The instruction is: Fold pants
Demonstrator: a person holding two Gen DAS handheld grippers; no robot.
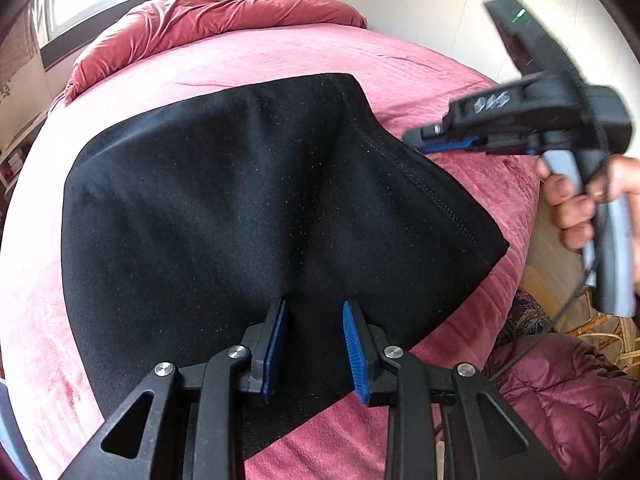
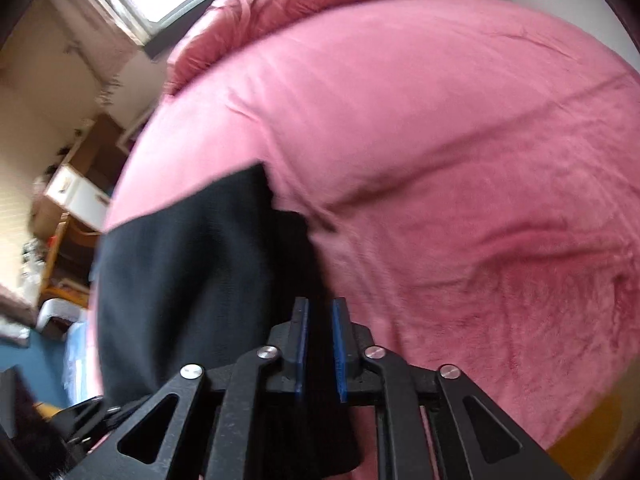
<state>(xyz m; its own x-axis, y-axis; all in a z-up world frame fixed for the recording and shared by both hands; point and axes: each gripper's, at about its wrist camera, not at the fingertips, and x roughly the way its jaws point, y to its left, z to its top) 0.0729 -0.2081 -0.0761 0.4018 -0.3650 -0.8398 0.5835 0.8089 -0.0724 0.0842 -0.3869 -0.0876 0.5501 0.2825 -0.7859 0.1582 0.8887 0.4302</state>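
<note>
The black soft pants [image 1: 240,208] lie on the pink fuzzy blanket [image 1: 280,56] that covers the bed. They look folded into a wide flat shape, with a stitched seam running down the right edge.

The left tool [image 1: 314,312] is low over the near edge of the pants. Its two blue pads are spread apart, and black cloth shows in the gap between them — the pads are not squeezing it.

The right tool [image 1: 424,140] comes in from the right side, held by a bare hand [image 1: 576,204] on its grey handle. In the left wrist view its tip is at the right edge of the pants, and it is blurry. In the right wrist view the blue pads of this tool [image 2: 320,312] have a small gap, with dark cloth [image 2: 192,272] in it. I cannot tell if they pinch the cloth or not.

At the far end of the bed there is a bunched-up dark red quilt [image 1: 208,12]. A puffy purple jacket [image 1: 568,396] sits down at the right, off the bed.
</note>
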